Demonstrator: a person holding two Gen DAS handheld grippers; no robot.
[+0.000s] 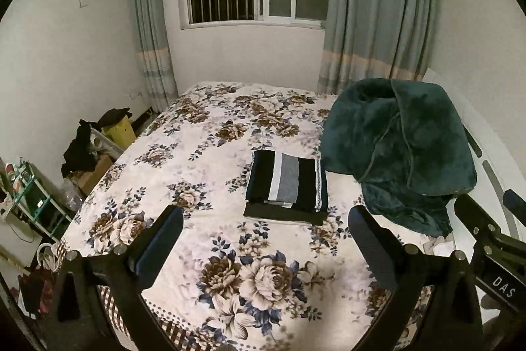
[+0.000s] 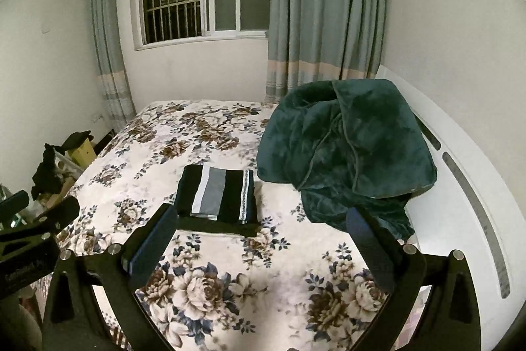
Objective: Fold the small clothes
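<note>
Fingers of left gripper (image 1: 265, 221) and right gripper (image 2: 261, 221) stand spread, empty, above the floral bed (image 1: 210, 153); folded striped clothes (image 1: 286, 186) lie beside a green blanket (image 1: 394, 147).

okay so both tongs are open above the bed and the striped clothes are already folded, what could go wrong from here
The folded striped clothes lie right beside the dark green blanket; if that heap slumps or gets dragged, it could upset the stack. The top striped piece sits offset on a black layer, so nudging it with the left tongs or right tongs may undo the folds. The soft floral bedspread could wrinkle beneath them.
</note>
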